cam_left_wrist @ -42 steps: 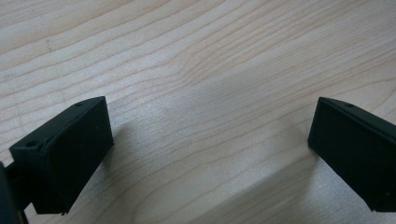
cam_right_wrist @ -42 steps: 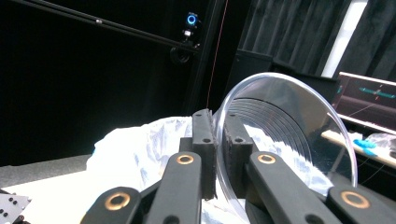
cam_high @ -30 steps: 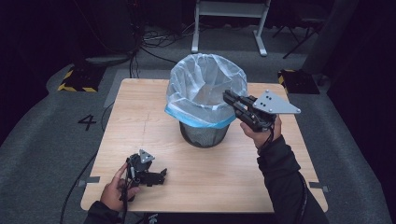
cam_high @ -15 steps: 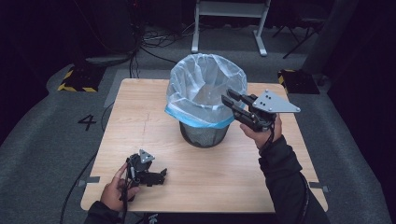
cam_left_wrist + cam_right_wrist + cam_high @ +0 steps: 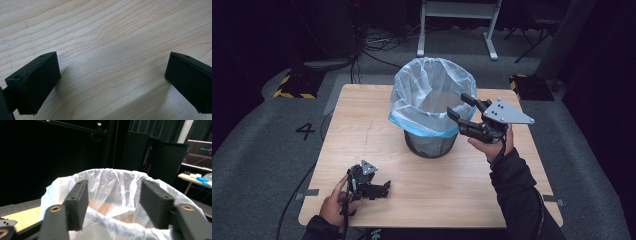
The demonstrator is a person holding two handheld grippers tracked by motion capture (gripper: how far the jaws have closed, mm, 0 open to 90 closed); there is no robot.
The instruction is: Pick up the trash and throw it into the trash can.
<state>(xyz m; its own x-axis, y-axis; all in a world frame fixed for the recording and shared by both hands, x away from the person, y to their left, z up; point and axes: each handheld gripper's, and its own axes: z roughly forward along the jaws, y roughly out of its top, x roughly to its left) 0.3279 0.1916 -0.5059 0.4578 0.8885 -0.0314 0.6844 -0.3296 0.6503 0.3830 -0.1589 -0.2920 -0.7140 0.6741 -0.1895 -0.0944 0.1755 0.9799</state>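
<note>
Right gripper (image 5: 458, 106) at bin bag (image 5: 432, 95) rim, jaws just been opening, nothing pinched; left gripper (image 5: 384, 187) parked released near table (image 5: 452, 195) front-left corner; back off gently, avoid snagging plastic.

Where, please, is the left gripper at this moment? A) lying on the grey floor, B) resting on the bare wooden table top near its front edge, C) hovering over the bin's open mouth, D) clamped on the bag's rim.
B: the left gripper lies low on the wooden table, open jaws over bare wood, well apart from the wire bin.
</note>
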